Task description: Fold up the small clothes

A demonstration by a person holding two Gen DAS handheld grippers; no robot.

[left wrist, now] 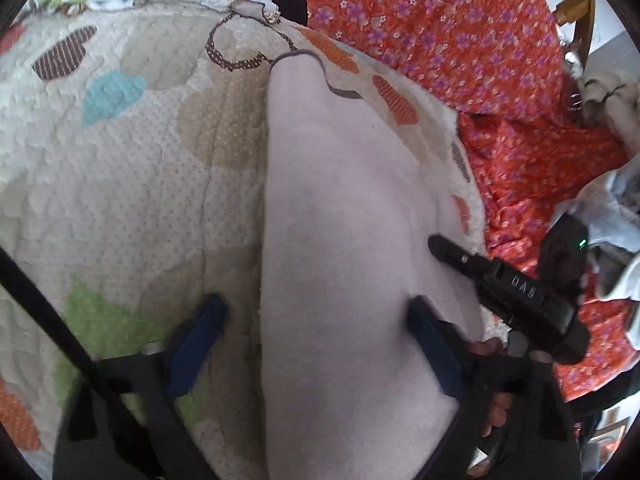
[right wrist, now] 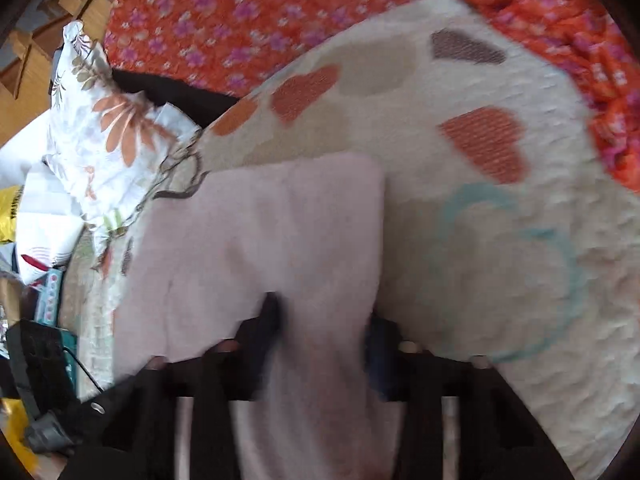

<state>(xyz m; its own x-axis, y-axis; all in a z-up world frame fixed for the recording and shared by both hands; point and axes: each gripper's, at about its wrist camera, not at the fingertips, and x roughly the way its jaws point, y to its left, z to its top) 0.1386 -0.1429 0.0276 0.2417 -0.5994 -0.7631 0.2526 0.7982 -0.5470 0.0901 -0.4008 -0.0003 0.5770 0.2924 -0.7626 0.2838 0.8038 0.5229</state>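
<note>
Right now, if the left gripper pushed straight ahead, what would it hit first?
Probably the pale pink garment, already lying between the open jaws of the left gripper; beyond it comes the patterned quilt. Depth is unclear.

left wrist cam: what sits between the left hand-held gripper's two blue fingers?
The pale pink folded garment runs up through the left hand-held gripper, lying on the heart-patterned quilt. A strip of quilt shows by the left finger. Left wrist view.

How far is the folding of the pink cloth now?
Done: pink cloth lies as a long narrow strip on the quilt. In hand: left tool open astride it; right tool also straddles it, grip unclear. Left: fold it shorter.
</note>
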